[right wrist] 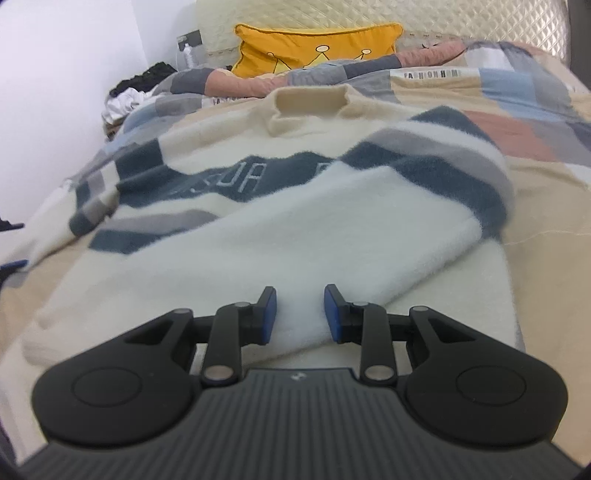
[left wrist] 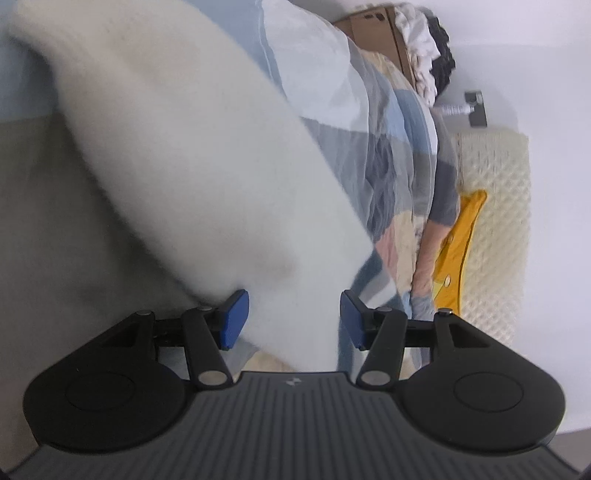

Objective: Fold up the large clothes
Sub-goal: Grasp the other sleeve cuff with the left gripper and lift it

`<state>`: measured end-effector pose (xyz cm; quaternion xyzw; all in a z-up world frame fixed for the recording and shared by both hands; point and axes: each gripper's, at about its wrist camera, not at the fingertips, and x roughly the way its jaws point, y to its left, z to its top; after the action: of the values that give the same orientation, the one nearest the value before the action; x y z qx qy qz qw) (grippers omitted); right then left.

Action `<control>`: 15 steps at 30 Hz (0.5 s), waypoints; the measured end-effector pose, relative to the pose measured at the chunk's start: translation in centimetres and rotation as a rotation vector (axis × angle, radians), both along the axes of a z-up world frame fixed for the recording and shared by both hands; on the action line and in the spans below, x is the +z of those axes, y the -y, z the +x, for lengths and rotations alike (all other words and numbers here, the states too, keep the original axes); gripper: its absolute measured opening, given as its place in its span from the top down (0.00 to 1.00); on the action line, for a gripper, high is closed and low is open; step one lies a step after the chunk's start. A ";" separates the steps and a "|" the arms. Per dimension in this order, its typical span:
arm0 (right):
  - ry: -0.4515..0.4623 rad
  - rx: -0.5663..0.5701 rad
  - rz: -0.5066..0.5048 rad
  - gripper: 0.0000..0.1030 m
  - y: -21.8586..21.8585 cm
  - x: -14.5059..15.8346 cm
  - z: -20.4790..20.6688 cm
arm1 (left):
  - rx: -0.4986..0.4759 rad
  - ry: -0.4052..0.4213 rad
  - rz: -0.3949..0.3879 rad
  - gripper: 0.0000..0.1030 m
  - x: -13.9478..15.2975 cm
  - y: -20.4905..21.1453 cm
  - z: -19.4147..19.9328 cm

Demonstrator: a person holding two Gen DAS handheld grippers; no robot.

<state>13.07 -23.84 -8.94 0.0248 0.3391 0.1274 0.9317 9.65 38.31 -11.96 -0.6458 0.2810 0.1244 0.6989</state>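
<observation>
Left wrist view: You are holding the left tongs [left wrist: 293, 317] spread, pads clear of the blurred white sweater [left wrist: 192, 177] fabric passing between them.
Right wrist view: You are pinching the folded sleeve [right wrist: 295, 258] in the right tongs [right wrist: 300, 314]; the sweater is lying lengthwise ahead on the bed [right wrist: 546, 206], collar [right wrist: 310, 101] farthest.

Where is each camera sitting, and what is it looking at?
Left wrist: sits on the left gripper, rolled sideways, looking along its open jaws at a blurred white sleeve between them and the bed beyond; only the gripper shows.
Right wrist: sits on the right gripper, looking up the bed over the cream and navy sweater toward the headboard; its jaws flank the white fabric.
Shared: the sweater, the patchwork quilt, the yellow cushion.
</observation>
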 end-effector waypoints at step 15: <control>0.000 -0.047 -0.101 0.70 -1.9 0.2 -0.4 | 0.049 -0.017 0.054 0.42 -0.5 -1.8 -4.9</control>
<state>12.71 -21.94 -8.76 -0.0141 0.3446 0.0884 0.9345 4.74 40.12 -12.48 -0.6324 0.2675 0.1544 0.7104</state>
